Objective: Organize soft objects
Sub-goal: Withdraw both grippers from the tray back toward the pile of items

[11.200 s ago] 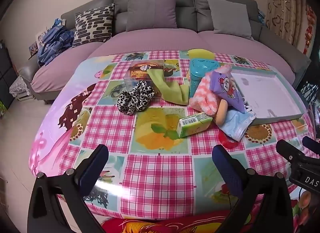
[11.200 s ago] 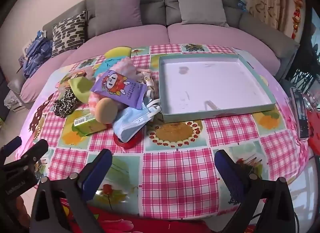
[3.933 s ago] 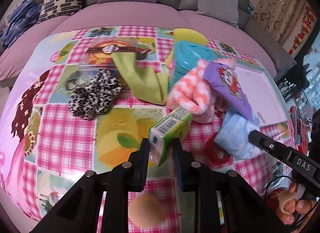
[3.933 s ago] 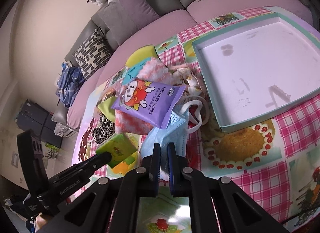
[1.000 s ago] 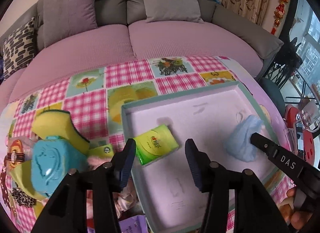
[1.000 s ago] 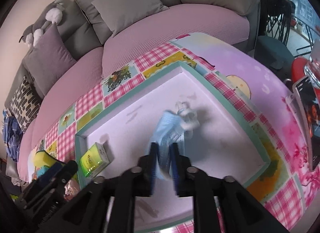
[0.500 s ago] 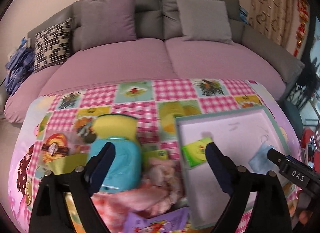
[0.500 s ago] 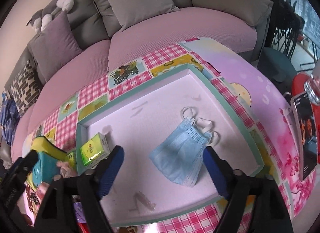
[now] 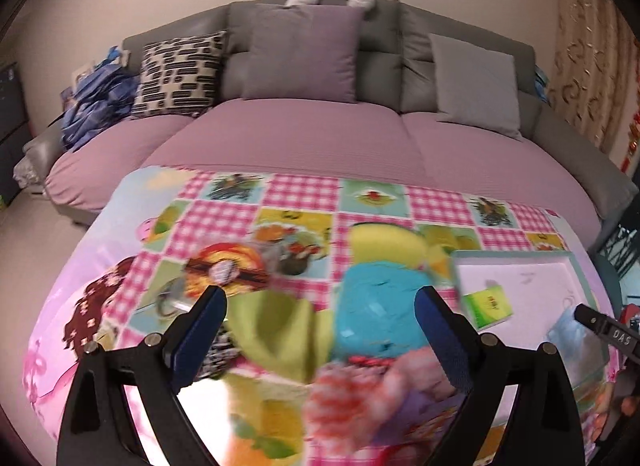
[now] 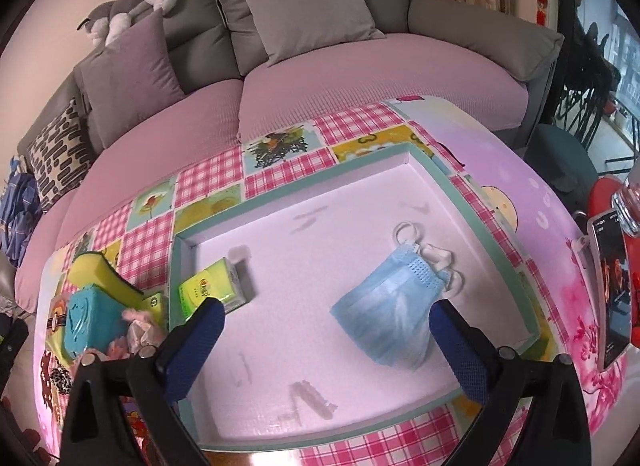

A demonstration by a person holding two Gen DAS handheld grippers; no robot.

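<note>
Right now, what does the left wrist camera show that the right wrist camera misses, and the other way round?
Only the left wrist view shows the open left gripper over the blurred green cloth. Only the right wrist view shows the right gripper, its jaws opening with nothing between them, and the phone. Both show the tray, the green tissue pack, the blue face mask, the teal case and the yellow sponge.

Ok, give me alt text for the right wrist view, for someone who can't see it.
The right gripper, jaws opening and empty, hangs over a teal-rimmed tray holding a blue face mask and a green tissue pack. More soft items are piled left of the tray; a sofa stands behind.
</note>
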